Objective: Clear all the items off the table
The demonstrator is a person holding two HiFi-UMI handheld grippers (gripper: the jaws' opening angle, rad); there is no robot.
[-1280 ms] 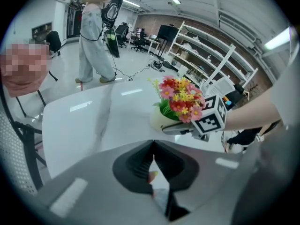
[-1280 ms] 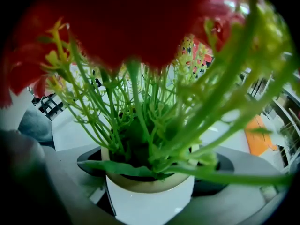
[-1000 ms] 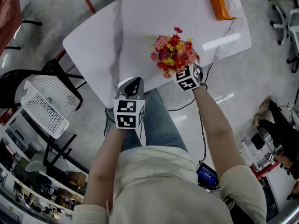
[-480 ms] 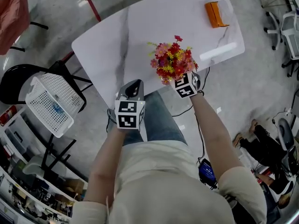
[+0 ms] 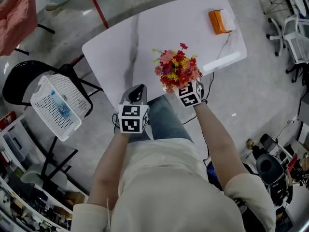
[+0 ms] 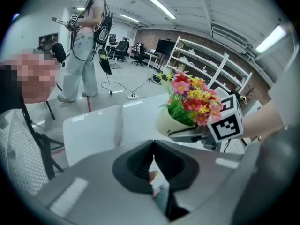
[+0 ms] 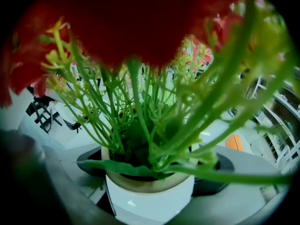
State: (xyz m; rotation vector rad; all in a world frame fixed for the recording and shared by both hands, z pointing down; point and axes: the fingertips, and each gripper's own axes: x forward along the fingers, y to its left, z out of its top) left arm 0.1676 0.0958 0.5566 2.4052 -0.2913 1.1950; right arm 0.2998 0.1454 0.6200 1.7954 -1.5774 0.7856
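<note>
Left cube: black-and-white square markers, no letters or digits.
Right cube: likewise.
Pot: plain white, no label.
Orange box: no print legible.

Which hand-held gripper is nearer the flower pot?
Right. The right hand-held gripper is shut on the flower pot, one jaw on each side of it. The left hand-held gripper is off to the pot's left, jaws together and empty.

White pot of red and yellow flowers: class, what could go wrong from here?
The right gripper pinches the white pot of red and yellow flowers by its smooth sides, so it may slip or tip. Near the edge of the white marble table, a drop could hit the floor.
</note>
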